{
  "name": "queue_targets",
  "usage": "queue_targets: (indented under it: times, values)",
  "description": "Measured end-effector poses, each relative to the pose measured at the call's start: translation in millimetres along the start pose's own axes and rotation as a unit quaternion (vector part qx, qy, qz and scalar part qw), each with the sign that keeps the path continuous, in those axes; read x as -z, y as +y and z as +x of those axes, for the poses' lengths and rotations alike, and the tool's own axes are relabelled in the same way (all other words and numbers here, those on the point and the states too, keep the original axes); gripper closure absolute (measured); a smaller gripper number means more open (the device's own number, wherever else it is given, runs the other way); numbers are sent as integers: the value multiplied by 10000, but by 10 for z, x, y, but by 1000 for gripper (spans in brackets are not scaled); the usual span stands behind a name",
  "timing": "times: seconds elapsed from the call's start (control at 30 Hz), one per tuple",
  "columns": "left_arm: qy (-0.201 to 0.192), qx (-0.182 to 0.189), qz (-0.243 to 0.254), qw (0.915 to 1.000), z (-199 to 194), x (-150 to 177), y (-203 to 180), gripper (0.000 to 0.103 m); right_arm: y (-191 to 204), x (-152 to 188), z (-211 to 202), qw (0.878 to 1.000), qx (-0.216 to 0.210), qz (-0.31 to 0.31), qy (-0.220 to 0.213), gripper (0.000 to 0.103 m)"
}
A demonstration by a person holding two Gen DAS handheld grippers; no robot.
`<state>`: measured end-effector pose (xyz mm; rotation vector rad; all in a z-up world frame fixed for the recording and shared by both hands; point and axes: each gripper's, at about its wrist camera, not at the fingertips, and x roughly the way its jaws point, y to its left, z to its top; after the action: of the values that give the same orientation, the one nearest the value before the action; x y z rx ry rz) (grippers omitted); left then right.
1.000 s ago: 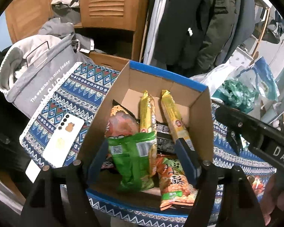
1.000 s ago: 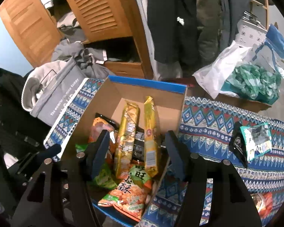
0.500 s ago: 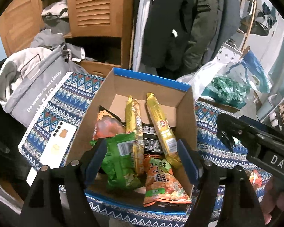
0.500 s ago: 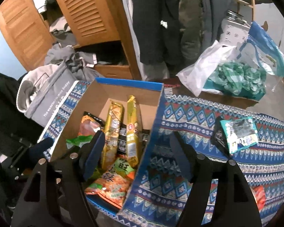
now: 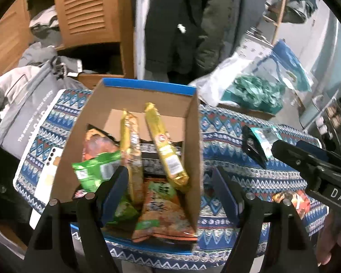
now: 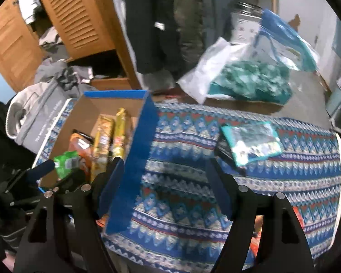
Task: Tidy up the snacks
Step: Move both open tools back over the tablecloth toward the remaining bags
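1. A grey bag (image 5: 22,104) sits at the far left, off the edge of the patterned cloth (image 5: 225,136).
2. A white phone (image 5: 48,170) lies on the cloth, just beside the left wall of the box (image 5: 147,86).
3. The box is open cardboard with blue rims and stands on the cloth's left part.
4. Inside it, from left: an orange pack (image 5: 95,143), a green pack (image 5: 95,170) lying over it, two long yellow packs (image 5: 163,150) leaning lengthwise, and an orange-green pack (image 5: 161,211) at the near end.
5. The left gripper (image 5: 170,193) hangs over the box's near right corner, jaws apart with nothing pinched; the box's right wall passes between them.
6. The right gripper (image 6: 163,188) hovers over the cloth beside the box, empty. Its jaws have just been opening, and its left finger overlaps the blue side of the box.
7. Right of the box, a teal snack packet (image 6: 252,143) lies flat on the cloth, partly over a dark packet (image 6: 225,152).
8. Near the cloth's right front edge lies a red-orange packet (image 5: 295,202), partly hidden.
9. Behind the table, a white bag (image 6: 216,72) holds green stuff.
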<state>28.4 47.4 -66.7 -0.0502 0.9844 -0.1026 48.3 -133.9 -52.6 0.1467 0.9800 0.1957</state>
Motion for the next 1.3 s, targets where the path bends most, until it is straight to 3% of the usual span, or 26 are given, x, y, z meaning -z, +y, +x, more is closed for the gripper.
queue_targets:
  times: [0.73,1.3]
  values:
    - [543,478,851,9937,279,237,-1122,25,-1488,565,-314,9896,800,1185,137,29]
    - [1143,722,1262,9828,719,428,-1916,25,-2409,1130,-141,9676,1442,1963,659,29]
